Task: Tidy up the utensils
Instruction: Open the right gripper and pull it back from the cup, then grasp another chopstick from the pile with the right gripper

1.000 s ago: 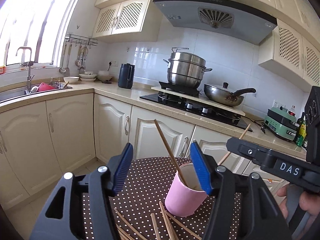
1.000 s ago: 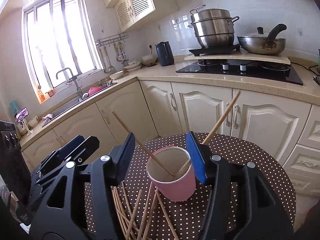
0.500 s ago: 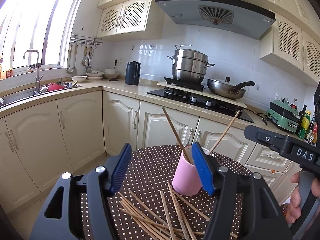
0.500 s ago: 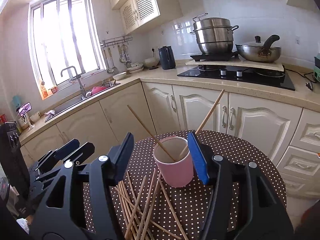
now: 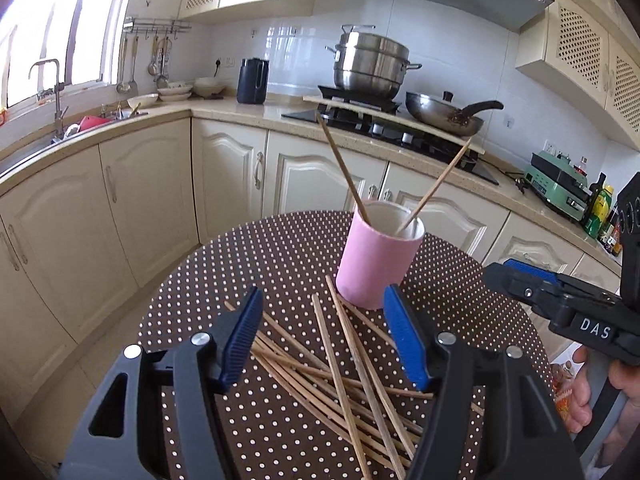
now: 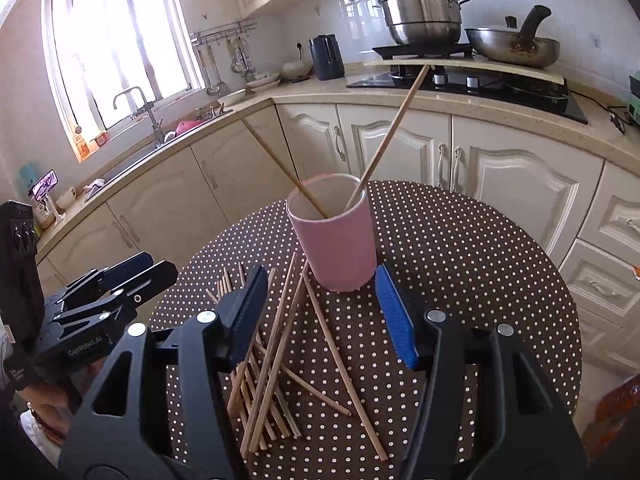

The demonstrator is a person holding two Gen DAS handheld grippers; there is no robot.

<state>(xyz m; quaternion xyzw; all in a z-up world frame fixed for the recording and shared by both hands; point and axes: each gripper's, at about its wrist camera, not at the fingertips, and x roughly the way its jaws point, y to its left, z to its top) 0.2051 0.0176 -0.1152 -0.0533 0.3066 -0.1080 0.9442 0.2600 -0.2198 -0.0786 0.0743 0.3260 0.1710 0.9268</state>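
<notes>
A pink cup stands upright on the round dotted table, with two wooden chopsticks leaning in it. Several more chopsticks lie scattered on the table in front of the cup. My left gripper is open and empty, above the loose pile. My right gripper is open and empty, above the chopsticks just short of the cup. The right gripper also shows in the left wrist view, to the right of the cup. The left gripper also shows in the right wrist view, at the table's left edge.
Cream kitchen cabinets wrap around behind the table. A stove with a steel pot and a pan stands at the back. A sink lies at the left under the window.
Both grippers have drawn back and risen from the cup, so the scattered chopsticks have come into view. The cup and its two chopsticks have not moved. Both grippers stay open.
</notes>
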